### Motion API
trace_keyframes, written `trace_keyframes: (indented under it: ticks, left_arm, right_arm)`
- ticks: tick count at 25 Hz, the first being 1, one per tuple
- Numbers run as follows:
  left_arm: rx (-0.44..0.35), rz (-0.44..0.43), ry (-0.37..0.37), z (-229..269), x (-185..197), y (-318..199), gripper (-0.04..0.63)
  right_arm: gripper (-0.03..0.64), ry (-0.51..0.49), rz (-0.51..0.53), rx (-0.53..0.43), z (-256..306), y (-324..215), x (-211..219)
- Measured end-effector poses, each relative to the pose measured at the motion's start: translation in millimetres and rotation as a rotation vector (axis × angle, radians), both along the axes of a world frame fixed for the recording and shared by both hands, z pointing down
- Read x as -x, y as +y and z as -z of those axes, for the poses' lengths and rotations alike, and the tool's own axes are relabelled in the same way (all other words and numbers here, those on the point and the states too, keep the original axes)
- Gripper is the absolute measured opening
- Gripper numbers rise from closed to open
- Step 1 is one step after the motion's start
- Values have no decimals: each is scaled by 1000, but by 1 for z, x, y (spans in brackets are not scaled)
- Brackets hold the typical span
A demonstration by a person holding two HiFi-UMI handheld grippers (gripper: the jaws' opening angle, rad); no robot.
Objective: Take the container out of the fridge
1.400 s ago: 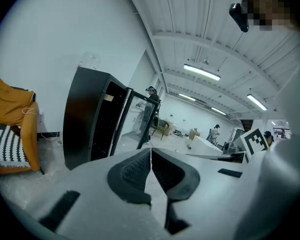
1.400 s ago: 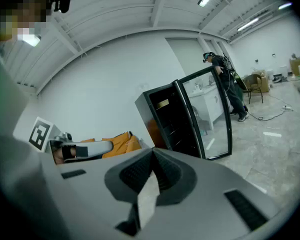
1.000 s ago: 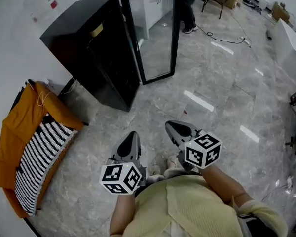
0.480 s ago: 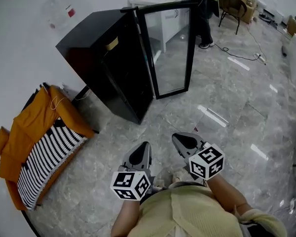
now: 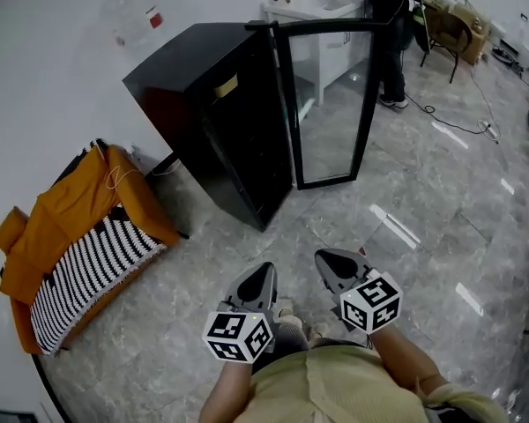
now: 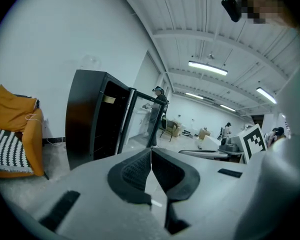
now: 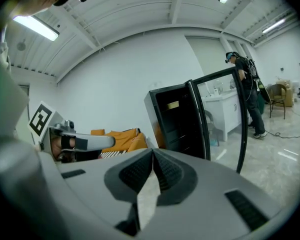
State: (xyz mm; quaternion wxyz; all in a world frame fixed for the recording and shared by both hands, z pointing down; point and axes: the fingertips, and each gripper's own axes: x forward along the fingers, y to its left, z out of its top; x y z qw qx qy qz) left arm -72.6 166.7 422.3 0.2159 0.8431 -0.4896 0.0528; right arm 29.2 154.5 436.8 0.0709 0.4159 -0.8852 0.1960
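The left gripper (image 5: 263,271) and right gripper (image 5: 329,259) have their jaws closed and empty, well apart from the open black fridge (image 5: 189,86). The tan container (image 5: 226,85) sits high inside it.

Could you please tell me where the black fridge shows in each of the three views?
Head view: the fridge stands upper centre, against the wall, with its glass door open.
Left gripper view: the fridge is left of centre.
Right gripper view: the fridge is just right of centre.
Shared landmark: the orange cloth near the fridge.
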Motion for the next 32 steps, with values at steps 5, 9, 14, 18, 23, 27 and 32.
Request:
trace_keyframes:
  ticks: [5, 9, 14, 18, 23, 27, 32]
  left_arm:
    - [-8, 25, -32, -7, 11, -26, 25]
    - [-7, 11, -38, -8, 11, -50, 25]
    - [-34, -19, -52, -2, 15, -85, 25]
    - [-31, -17, -51, -4, 24, -108, 25]
    - [-27, -24, -52, -5, 40, -132, 25]
    - [-47, -49, -76, 2, 54, -152, 25]
    - [-55, -45, -97, 0, 74, -169, 25]
  right_arm:
    - [29, 11, 5, -14, -2, -23, 7]
    - [29, 3, -6, 0, 1, -45, 7]
    - [29, 11, -22, 25, 3, -80, 14]
    - [29, 24, -36, 31, 0, -103, 23]
    - [29, -47, -74, 39, 9, -133, 35]
    - [29, -70, -105, 44, 14, -159, 45]
    - [29, -88, -170, 62, 9, -185, 47]
